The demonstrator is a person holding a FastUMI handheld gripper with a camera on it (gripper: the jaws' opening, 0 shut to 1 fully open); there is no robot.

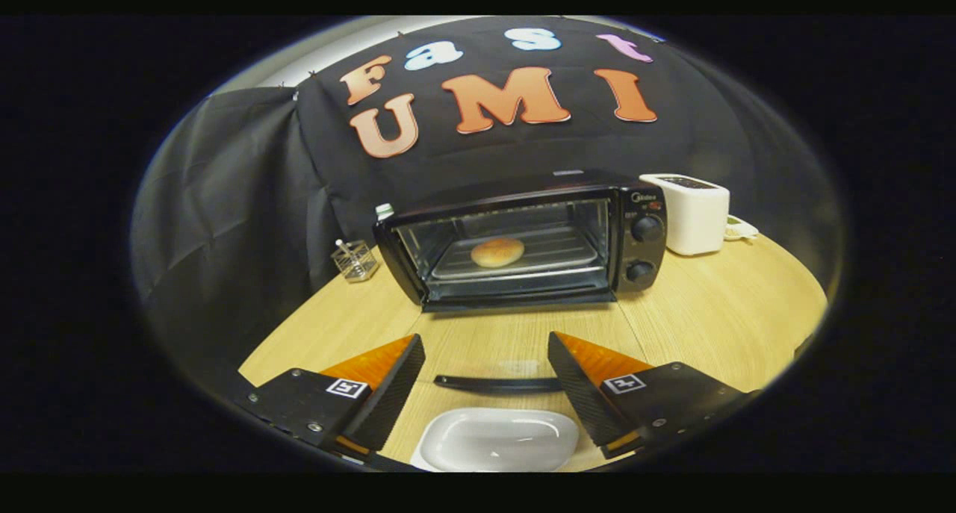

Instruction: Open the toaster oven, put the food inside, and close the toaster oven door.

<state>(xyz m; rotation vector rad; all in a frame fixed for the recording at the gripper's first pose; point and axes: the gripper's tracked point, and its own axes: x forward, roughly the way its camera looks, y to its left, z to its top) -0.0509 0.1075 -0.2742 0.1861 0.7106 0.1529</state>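
**Count of things on the table**

One oven (523, 237) stands on the one round table (717, 311), its door (515, 349) dropped open, with one handle (499, 383) along the door's front edge. Two knobs (647, 228) sit on the oven's control panel, one above the other. Inside lies one tray (553, 259) carrying one bun (497, 252). One white toaster (694, 213) stands just beside the oven. One wire basket (355, 260) sits on the oven's other side, and one bottle cap (384, 210) peeks up behind the oven. One white dish (497, 440) lies between the one gripper's (486, 367) two fingers (392, 390), which are spread apart and hold nothing.
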